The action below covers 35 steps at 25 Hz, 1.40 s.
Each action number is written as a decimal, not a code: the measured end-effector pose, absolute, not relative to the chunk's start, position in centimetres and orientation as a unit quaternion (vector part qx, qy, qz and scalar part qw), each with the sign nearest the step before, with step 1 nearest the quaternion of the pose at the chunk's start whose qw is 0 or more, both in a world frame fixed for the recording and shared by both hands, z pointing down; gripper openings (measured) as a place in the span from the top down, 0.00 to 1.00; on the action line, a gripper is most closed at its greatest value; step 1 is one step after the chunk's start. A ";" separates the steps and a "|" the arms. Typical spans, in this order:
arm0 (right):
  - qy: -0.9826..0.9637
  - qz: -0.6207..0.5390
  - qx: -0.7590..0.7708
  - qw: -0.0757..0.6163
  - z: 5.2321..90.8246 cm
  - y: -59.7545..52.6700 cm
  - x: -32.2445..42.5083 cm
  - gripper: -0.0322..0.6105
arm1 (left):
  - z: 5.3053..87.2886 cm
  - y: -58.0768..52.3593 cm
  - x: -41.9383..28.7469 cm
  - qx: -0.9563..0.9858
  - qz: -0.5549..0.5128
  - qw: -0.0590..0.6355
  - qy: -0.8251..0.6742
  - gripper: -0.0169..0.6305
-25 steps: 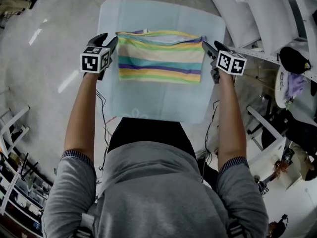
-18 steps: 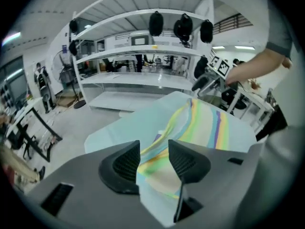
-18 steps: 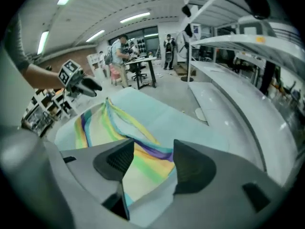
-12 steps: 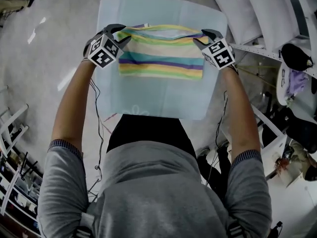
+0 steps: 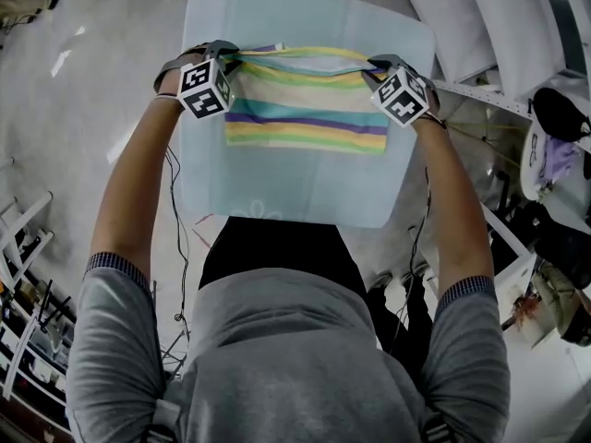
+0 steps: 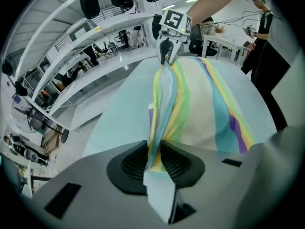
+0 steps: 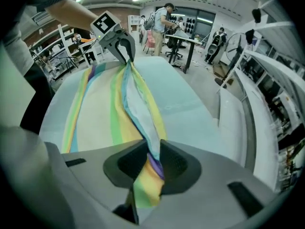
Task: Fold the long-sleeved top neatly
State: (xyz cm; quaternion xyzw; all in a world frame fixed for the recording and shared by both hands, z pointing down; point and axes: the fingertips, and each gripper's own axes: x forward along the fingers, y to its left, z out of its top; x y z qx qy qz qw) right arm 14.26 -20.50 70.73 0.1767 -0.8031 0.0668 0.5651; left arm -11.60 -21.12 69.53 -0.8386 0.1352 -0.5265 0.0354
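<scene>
1. Head view: my left claw [image 5: 223,53] and my right claw [image 5: 378,64] are both at the far edge of the striped long-sleeved top [image 5: 305,109], one at each far corner. The top lies folded into a broad rectangle on the pale blue table [image 5: 277,187], its stripes running from side to side. Both marker cubes are tipped inward, toward each other.

2. Left gripper view: my left claw [image 6: 156,157] is clamped on the top [image 6: 205,104]. Its jaws have just been closing, and a bunched fold of fabric is pinched between the ribbed pads (a pale tab of cloth pokes out on the near side). From there the edge runs taut in a raised ridge to my right claw [image 6: 167,57] at the far end. The rest of the top lies flat on the table [image 6: 119,113].

3. Right gripper view: my right claw [image 7: 152,163] is likewise clenched on the top [image 7: 97,113]. Its jaws have just been closing too, with purple and yellow cloth squeezed between the pads. The gathered edge stretches across to my left claw [image 7: 126,55].
</scene>
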 end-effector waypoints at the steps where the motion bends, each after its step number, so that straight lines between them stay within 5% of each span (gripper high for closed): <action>1: -0.801 0.068 0.173 0.570 71.1 -20.5 14.2 0.84 | 69.7 -21.2 -11.8 -0.837 -0.528 0.039 0.135 0.85; 3: -0.799 0.073 0.175 0.570 71.4 -20.7 14.0 0.93 | 69.9 -21.6 -12.2 -0.839 -0.524 0.032 0.142 0.93; 10: -0.789 0.133 0.232 0.552 71.7 -23.8 15.4 0.92 | 69.8 -25.3 -13.2 -0.841 -0.494 -0.078 0.206 0.93; 15: -0.754 0.151 0.268 0.581 73.3 -25.1 17.3 0.70 | 70.5 -28.1 -15.6 -0.802 -0.500 -0.128 0.300 0.70; 20: -0.750 0.167 0.310 0.560 71.2 -25.8 17.4 0.57 | 68.8 -27.8 -18.5 -0.791 -0.437 -0.206 0.374 0.66; 29: -0.781 0.213 0.355 0.468 66.2 -23.2 16.7 0.52 | 64.3 -22.9 -20.3 -0.764 -0.291 -0.325 0.476 0.60; 35: -0.811 0.254 0.389 0.356 61.2 -20.0 12.3 0.52 | 63.3 -18.4 -18.9 -0.759 -0.265 -0.345 0.485 0.56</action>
